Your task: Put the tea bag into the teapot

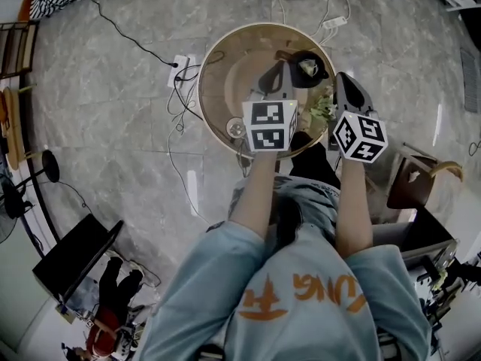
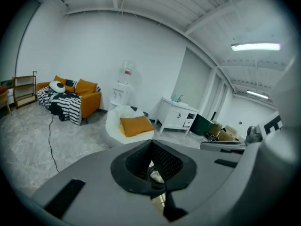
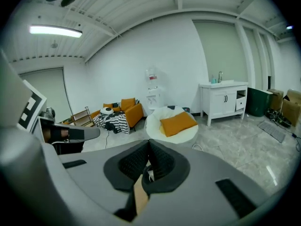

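Right claw [image 3: 148, 149] pressed together, left claw [image 2: 151, 149] likewise; I'd centre over the black round teapot [image 1: 308, 68] before letting anything go.

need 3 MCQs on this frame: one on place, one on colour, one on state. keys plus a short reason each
1. Where does the teapot stand?
A. on a stove
B. on the round table
C. on a windowsill

2. What colour is the cushion on the white beanbag?
A. orange
B. green
C. blue

3. How do the jaws of the left hand-held gripper stand?
A. wide apart
B. together
C. out of view

Answers:
1 B: the head view shows the black pot on the wooden tabletop.
2 A: the left gripper view shows it plainly orange against the white seat.
3 B: in that gripper's own view the two ribbed pads meet at the tips.
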A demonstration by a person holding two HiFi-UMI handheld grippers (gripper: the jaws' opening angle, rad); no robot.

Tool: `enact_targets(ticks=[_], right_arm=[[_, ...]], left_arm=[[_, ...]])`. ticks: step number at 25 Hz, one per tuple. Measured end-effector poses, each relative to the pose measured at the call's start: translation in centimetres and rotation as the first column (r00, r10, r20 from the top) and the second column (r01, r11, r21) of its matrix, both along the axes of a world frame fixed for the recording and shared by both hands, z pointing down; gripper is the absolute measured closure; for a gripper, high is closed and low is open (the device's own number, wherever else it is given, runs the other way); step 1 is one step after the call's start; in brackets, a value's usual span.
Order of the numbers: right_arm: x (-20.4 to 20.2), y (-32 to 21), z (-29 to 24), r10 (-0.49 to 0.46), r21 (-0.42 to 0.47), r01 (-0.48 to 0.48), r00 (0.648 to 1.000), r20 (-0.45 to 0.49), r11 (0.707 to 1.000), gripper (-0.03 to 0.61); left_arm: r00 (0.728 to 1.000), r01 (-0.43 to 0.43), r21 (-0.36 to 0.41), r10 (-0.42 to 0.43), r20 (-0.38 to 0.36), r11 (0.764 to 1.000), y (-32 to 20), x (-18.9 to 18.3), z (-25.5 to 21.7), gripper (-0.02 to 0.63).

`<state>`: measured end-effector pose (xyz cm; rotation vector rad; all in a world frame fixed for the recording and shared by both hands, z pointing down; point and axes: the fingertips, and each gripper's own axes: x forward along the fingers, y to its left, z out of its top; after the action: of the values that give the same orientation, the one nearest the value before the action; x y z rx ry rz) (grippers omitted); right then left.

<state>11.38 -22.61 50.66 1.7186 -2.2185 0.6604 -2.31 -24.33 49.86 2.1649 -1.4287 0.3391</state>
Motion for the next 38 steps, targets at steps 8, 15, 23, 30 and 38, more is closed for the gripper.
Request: enact_targets(ticks=[8,15,23,30,38], right_arm=[[-2.5,0.8,-8.3,-0.016,0.175,0.019,1.0,-0.018,0.984,0.566],[-2.5,-2.8,-16.4,-0.015,0.343,0.019,1.0,-0.015,0.939,0.566],[-5.4,-1.2,-21.8,-0.071,0.447,0.091,0.996,-0.06,0.89,0.566],[-5.9,-0.8,-23.9,-0.095,0.482,0.13,0.991,-0.095,0.867,0.566],[-7.2,-0.8,-24.9,-0.12,0.505,0.154,0.988,-0.099,0.849,0.566]], left_arm=[[1.0,0.015,0.157,-0.012,-0.021,0.987,1.1,-3.1,-7.6,0.589],[0.999,0.039,0.299,-0.039,-0.009,0.953,-1.6,-4.6,-14.4,0.589],[0.997,0.052,0.472,-0.071,0.023,0.88,0.8,-6.6,-22.5,0.589],[0.995,0.057,0.52,-0.092,0.041,0.852,1.7,-6.8,-24.7,0.589],[0.994,0.053,0.523,-0.094,0.052,0.851,1.9,-7.5,-24.8,0.589]])
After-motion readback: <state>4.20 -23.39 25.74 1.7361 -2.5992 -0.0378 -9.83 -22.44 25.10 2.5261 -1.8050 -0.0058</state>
